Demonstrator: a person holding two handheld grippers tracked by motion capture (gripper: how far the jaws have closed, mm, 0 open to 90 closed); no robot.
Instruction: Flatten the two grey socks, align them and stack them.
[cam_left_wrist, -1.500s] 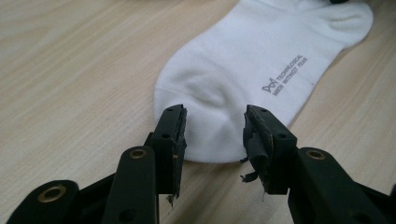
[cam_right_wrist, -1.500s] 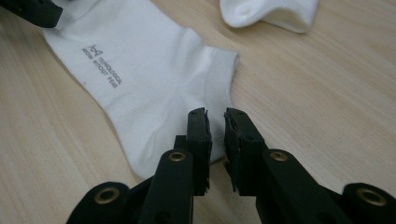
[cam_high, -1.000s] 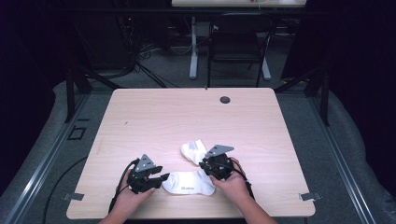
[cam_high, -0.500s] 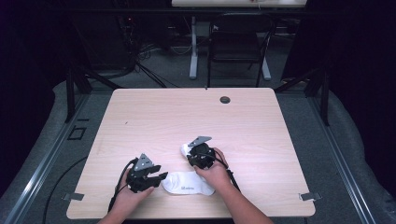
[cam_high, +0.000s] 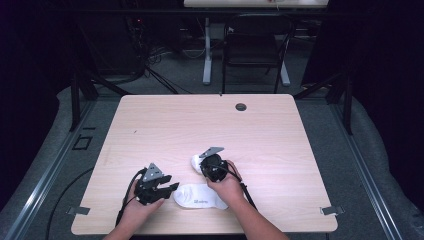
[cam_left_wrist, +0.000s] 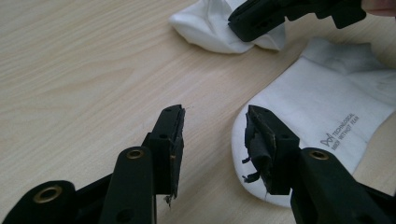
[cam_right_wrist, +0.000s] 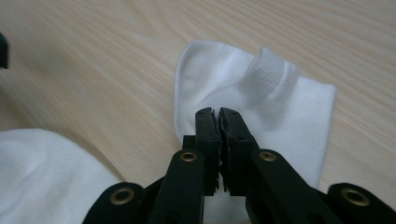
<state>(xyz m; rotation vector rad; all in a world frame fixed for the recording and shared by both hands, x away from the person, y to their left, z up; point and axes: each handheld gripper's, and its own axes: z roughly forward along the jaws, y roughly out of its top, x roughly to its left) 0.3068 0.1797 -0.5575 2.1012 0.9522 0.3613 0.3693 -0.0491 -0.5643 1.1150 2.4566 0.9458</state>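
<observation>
R tool (cam_right_wrist: 219, 114) pinched on folded sock (cam_right_wrist: 280, 107).

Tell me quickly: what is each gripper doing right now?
Left gripper: open, fingers apart beside the flat sock, holding nothing.
Right gripper: closed over the folded sock; whether it pinches fabric cannot be told.

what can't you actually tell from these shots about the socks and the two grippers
- Right gripper: its jaws are closed over the folded sock, but the right gripper view doesn't settle whether cloth is pinched; its own jaws hide the contact.
- Flat sock: logo text too small to read in the left gripper view; its far end is cut off by the frame edge.
- Folded sock, high view: mostly hidden under the right gripper.
</observation>
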